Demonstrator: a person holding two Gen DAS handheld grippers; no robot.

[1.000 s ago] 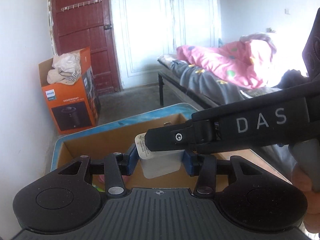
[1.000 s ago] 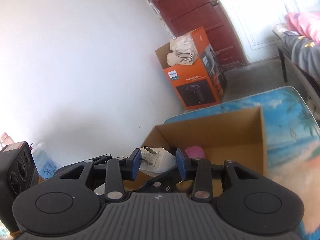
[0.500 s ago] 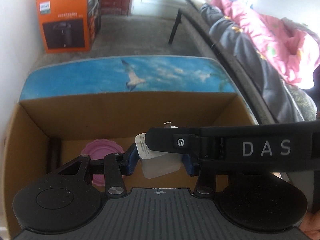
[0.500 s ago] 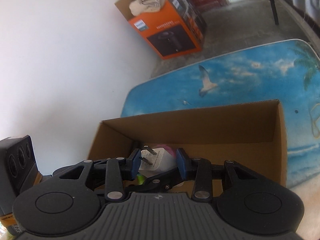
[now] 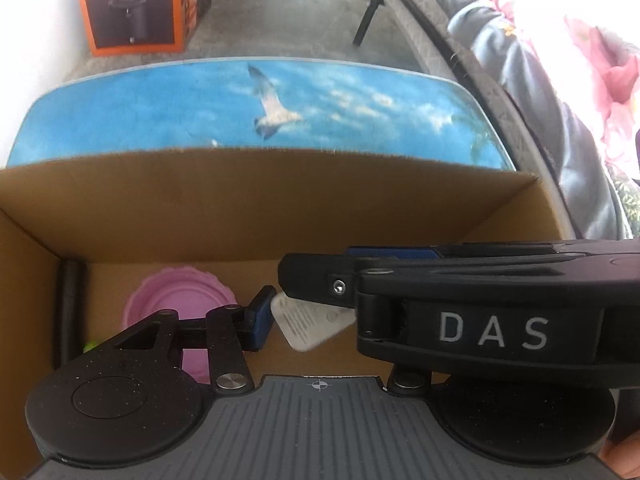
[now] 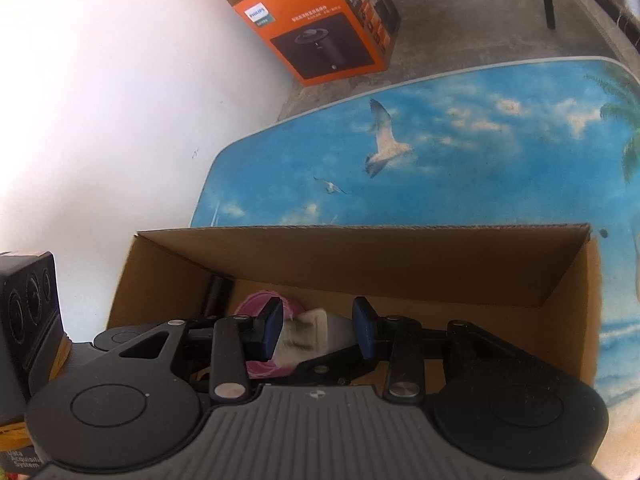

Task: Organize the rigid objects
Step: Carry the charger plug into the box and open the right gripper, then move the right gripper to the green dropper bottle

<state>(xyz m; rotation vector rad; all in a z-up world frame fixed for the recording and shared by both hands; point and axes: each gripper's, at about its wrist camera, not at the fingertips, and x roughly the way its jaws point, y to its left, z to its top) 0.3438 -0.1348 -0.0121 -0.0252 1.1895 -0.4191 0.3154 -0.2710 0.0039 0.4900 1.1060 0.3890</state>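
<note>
White charger (image 5: 310,326) sits between left gripper (image 5: 320,316) jaws, which just widened, and right gripper (image 6: 318,326) jaws gripping it, low in cardboard box (image 6: 400,256).

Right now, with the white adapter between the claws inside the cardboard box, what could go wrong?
1. The left claw has just been opening, and the white adapter sits tilted between its jaws. Only the right claw seems to grip it, so it may twist or slip out.
2. If it drops, it may land on the pink lid rather than on the bare floor of the cardboard box.
</note>
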